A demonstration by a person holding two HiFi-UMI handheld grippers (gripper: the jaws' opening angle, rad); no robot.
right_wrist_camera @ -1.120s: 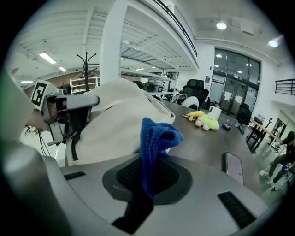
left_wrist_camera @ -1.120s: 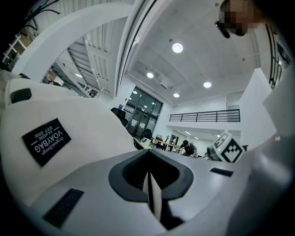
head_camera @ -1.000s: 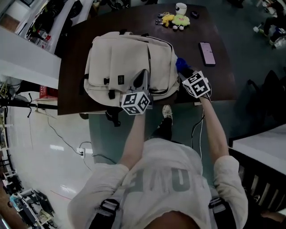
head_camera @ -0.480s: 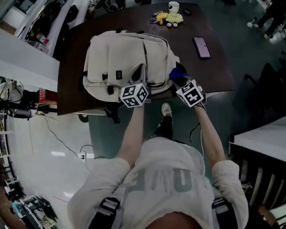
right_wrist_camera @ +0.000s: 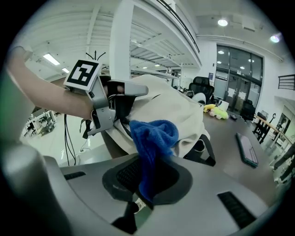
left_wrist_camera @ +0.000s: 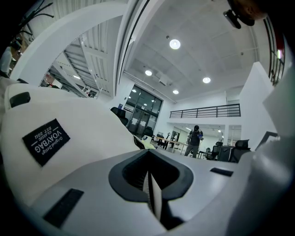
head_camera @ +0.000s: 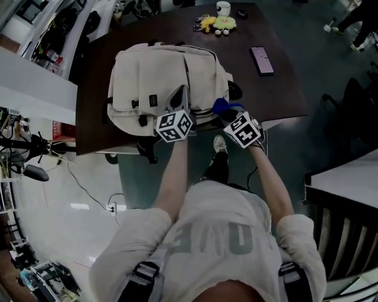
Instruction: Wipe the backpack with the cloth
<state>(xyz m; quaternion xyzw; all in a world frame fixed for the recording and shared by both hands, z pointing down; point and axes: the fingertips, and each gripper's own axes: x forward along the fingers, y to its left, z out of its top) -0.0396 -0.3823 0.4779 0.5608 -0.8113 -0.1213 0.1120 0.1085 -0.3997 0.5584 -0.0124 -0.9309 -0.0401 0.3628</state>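
Backpack point(head_camera: 159, 76), cream-coloured, lies flat on the dark table point(head_camera: 277, 88), front face up, at the edge nearest the person. Its long axis runs across the table from the person's left to right. Which end is the top is hard to tell from the head view. A small black label point(head_camera: 152, 101) sits on the front face, and a black strap point(head_camera: 146, 150) hangs over the table's near edge.

The left gripper point(head_camera: 182, 95) points away from the person, with its tips resting on the front of the backpack near the middle of the near side. Its jaws are closed together.

The right gripper point(head_camera: 229, 113) is clamped on a blue cloth point(head_camera: 221, 106). The bunched cloth stands up out of the jaws and sits right against the backpack's right-hand near corner, just inside the table edge. From the right gripper view the left gripper shows beyond the cloth, lying on the pale fabric.

Farther back on the table, well apart from the backpack, lie a phone point(head_camera: 261, 60), a yellow-green plush toy point(head_camera: 216, 23) and a white mug point(head_camera: 222, 7).
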